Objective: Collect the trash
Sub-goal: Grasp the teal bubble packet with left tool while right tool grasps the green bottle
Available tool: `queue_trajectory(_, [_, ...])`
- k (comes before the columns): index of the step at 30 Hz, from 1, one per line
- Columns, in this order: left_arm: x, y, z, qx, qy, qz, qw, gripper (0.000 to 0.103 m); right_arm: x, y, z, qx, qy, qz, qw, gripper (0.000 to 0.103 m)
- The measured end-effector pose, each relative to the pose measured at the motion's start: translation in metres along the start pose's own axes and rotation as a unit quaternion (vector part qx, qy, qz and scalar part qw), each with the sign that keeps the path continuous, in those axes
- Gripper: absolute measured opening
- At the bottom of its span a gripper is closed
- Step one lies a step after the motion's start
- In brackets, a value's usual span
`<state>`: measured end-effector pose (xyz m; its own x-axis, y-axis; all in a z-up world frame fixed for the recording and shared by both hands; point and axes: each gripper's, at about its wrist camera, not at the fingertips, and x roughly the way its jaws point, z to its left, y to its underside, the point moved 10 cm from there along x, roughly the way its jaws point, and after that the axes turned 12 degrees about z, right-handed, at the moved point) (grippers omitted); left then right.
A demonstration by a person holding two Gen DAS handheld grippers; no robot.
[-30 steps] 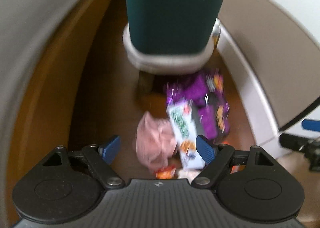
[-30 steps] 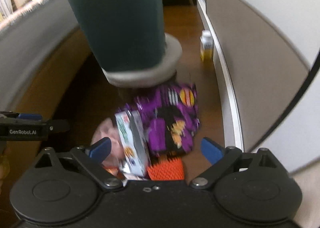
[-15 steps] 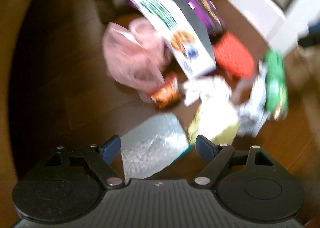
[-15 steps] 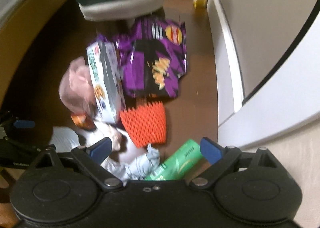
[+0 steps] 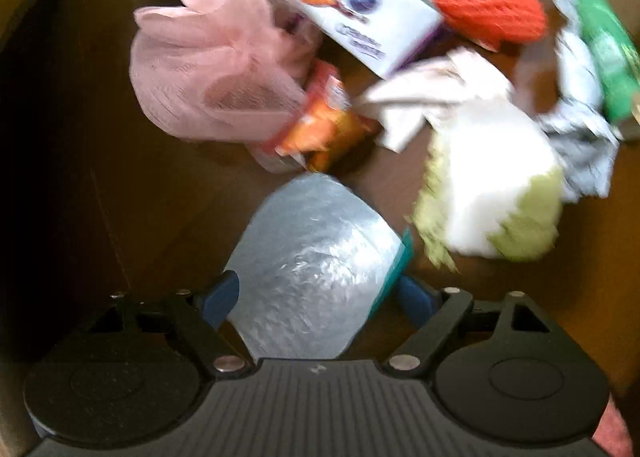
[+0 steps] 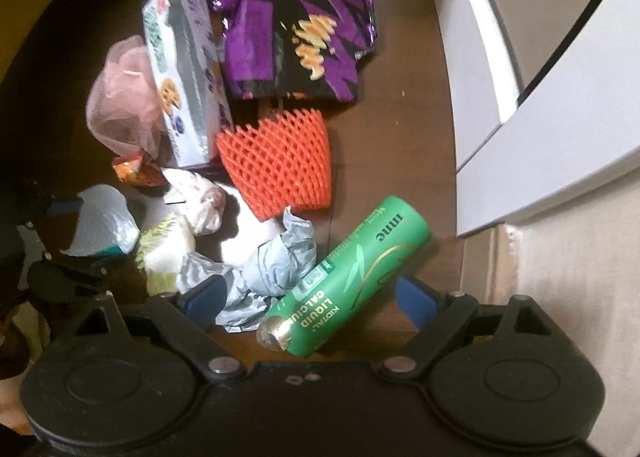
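left claw [image 5: 316, 293] wide, straddling silver wrapper [image 5: 316, 277] | right claw [image 6: 308, 297] wide, over green tube [image 6: 352, 277]

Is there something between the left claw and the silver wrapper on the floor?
Nothing visible. The left claw is open and the silver wrapper already lies between its fingers, with no other trash in front of it.

My left claw [image 5: 316, 295], right claw [image 6: 310, 299]: black housings, round disc covers, silver screws, blue finger pads [image 5: 219, 293].
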<state>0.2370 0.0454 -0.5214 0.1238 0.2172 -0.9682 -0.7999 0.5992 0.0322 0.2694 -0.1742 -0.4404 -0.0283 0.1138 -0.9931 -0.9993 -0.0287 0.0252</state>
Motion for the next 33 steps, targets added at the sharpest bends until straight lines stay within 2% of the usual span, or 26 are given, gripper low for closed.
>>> queue_trajectory(5, [0.001, -0.015, 0.006, -0.004, 0.032, 0.001, 0.9995, 0.087, 0.023, -0.003, -0.009, 0.037, -0.009, 0.015, 0.999, 0.089])
queue_trajectory(9, [0.005, -0.022, 0.016, -0.048, 0.087, 0.024, 0.9947, 0.086, 0.035, -0.004, -0.015, 0.063, -0.01, 0.022, 0.998, 0.086])
queue_trajectory(11, [0.008, -0.023, 0.022, -0.077, 0.117, 0.036, 0.9895, 0.081, 0.04, -0.003, -0.019, 0.072, -0.004, 0.029, 0.997, 0.082])
queue_trajectory(14, [0.008, -0.024, 0.03, -0.103, 0.125, 0.039, 0.986, 0.069, 0.045, -0.006, -0.03, 0.106, -0.001, 0.029, 0.994, 0.076])
queue_trajectory(17, [0.006, -0.026, 0.038, -0.125, 0.126, 0.042, 0.9834, 0.052, 0.05, -0.009, -0.039, 0.14, -0.009, 0.032, 0.99, 0.072])
queue_trajectory(19, [0.006, -0.027, 0.044, -0.14, 0.125, 0.043, 0.9813, 0.033, 0.053, -0.009, -0.04, 0.154, -0.014, 0.039, 0.987, 0.07])
queue_trajectory(20, [0.006, -0.027, 0.047, -0.147, 0.125, 0.046, 0.9802, 0.03, 0.055, -0.008, -0.041, 0.159, -0.015, 0.043, 0.986, 0.069])
queue_trajectory(22, [0.006, -0.021, 0.047, -0.158, 0.135, 0.048, 0.9769, 0.022, 0.058, -0.006, -0.04, 0.164, -0.015, 0.046, 0.985, 0.058])
queue_trajectory(29, [0.009, -0.009, 0.049, -0.192, 0.14, 0.049, 0.9702, 0.009, 0.042, -0.003, -0.037, 0.136, 0.032, 0.02, 0.99, 0.047])
queue_trajectory(33, [-0.003, 0.005, 0.04, -0.227, 0.163, 0.041, 0.9593, 0.006, 0.023, 0.006, -0.037, 0.132, 0.045, 0.004, 0.99, 0.046])
